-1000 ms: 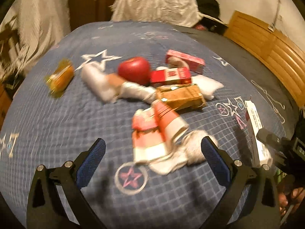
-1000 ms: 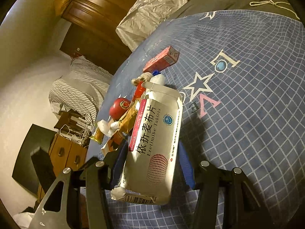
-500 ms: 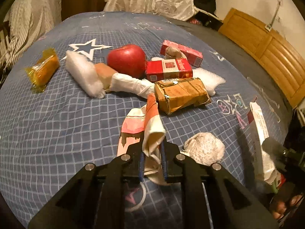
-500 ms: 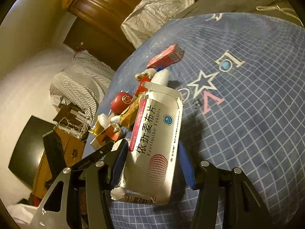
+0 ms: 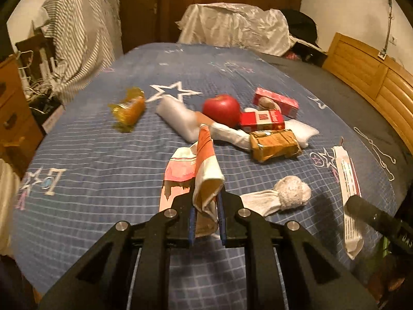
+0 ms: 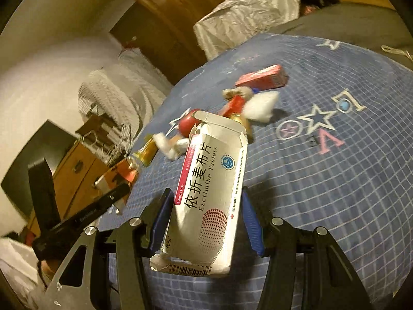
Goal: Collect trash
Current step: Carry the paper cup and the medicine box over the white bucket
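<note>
My left gripper (image 5: 206, 217) is clamped on a crumpled pink-and-white wrapper (image 5: 205, 173), whose free end stands up beyond my blue pads (image 5: 191, 215), above the blue checked bedspread (image 5: 103, 160). My right gripper (image 6: 206, 222) is closed on a torn white tablet box (image 6: 210, 188), which stands lengthwise between the pads with its open flap pointing away from me; in the left view the same box (image 5: 347, 178) shows at the right edge. The red apple (image 5: 220, 108) serves as landmark. Nearest to me, well in front of the apple and to its right, a white sock (image 5: 281, 196) lies on the bedspread, just beside the left gripper. Nearer the apple, in front and to the right, lies a brown taped packet (image 5: 275, 144). A red-and-white carton (image 5: 262, 120) touches the apple's right side, with a white pouch (image 5: 302, 131) beyond the packet. A white crumpled roll (image 5: 178, 117) lies just left of the apple, and an orange sachet (image 5: 129, 108) lies farther left, apart from the rest. Behind the apple to the right rests a pink box (image 5: 276, 102). A white star print (image 5: 173, 91) lies behind the apple to the left. Far behind, at the end of the bed, a pale sheet (image 5: 232, 25) is draped over something hidden.
</note>
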